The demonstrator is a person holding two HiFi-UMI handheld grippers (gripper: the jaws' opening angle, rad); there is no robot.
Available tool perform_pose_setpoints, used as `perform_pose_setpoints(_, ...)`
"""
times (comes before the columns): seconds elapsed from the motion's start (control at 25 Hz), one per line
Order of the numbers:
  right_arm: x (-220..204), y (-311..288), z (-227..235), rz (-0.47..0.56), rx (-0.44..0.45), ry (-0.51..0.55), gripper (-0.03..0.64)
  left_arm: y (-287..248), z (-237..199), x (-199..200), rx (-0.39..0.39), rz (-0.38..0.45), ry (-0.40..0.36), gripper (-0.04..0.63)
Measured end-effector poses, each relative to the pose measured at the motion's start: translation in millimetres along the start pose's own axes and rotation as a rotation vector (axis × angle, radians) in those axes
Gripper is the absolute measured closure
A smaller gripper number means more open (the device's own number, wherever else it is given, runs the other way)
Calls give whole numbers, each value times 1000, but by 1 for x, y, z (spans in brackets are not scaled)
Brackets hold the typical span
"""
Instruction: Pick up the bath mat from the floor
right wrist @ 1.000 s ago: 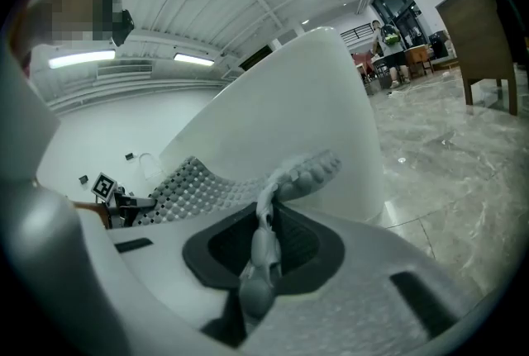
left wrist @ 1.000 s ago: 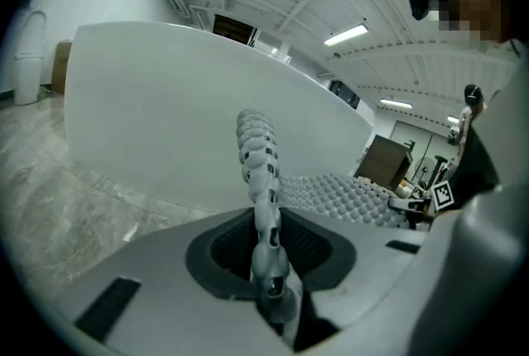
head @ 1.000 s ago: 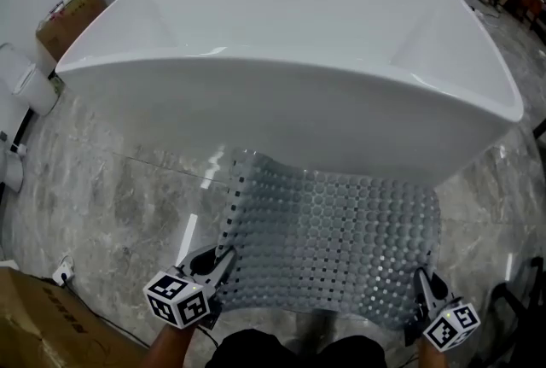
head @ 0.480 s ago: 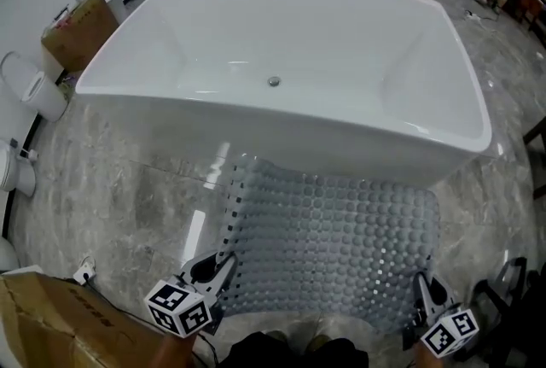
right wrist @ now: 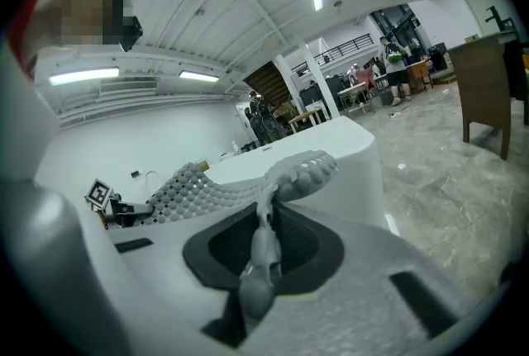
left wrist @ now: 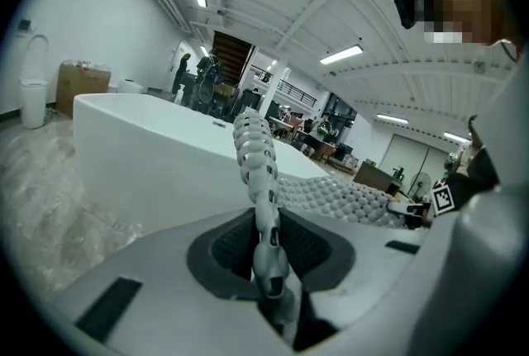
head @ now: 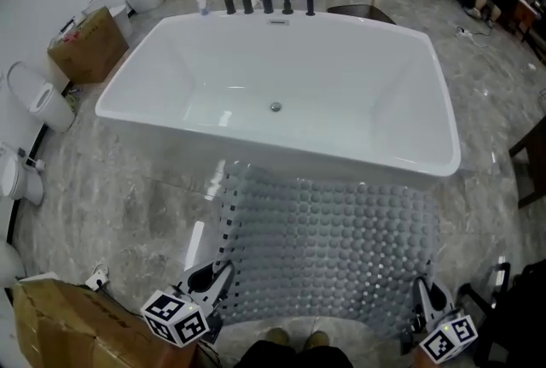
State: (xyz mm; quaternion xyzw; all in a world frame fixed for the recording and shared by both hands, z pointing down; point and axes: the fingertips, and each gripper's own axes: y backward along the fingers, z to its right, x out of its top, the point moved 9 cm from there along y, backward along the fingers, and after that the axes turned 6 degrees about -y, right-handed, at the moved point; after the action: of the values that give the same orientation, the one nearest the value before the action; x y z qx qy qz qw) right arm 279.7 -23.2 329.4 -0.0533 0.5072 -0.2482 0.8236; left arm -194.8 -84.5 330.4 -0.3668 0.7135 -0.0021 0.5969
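Bath mat [head: 328, 247], lower centre, near corners pinched in the jaws of left gripper [head: 220, 277] and right gripper [head: 424, 296]; raised higher than a second ago (bathtub [head: 341, 84] behind), so pickup looks nearly done.

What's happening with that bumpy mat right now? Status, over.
Jaws of left gripper and right gripper shut on mat, near corners. Mat stretched between them. White tub just beyond its far edge.
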Motion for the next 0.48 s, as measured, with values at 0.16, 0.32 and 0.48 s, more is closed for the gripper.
perform_pose_setpoints(0.16,37,20,-29,19,12,1,572,29,14,36,-10,20,1,526)
perform_pose_setpoints(0.32,69,44,-57,43,26,3,572,59,29,77,-13,40,-31,526)
perform_pose_setpoints(0.48,97,64,-79,76,38,2,572,85,47,121,-7,65,-47,525)
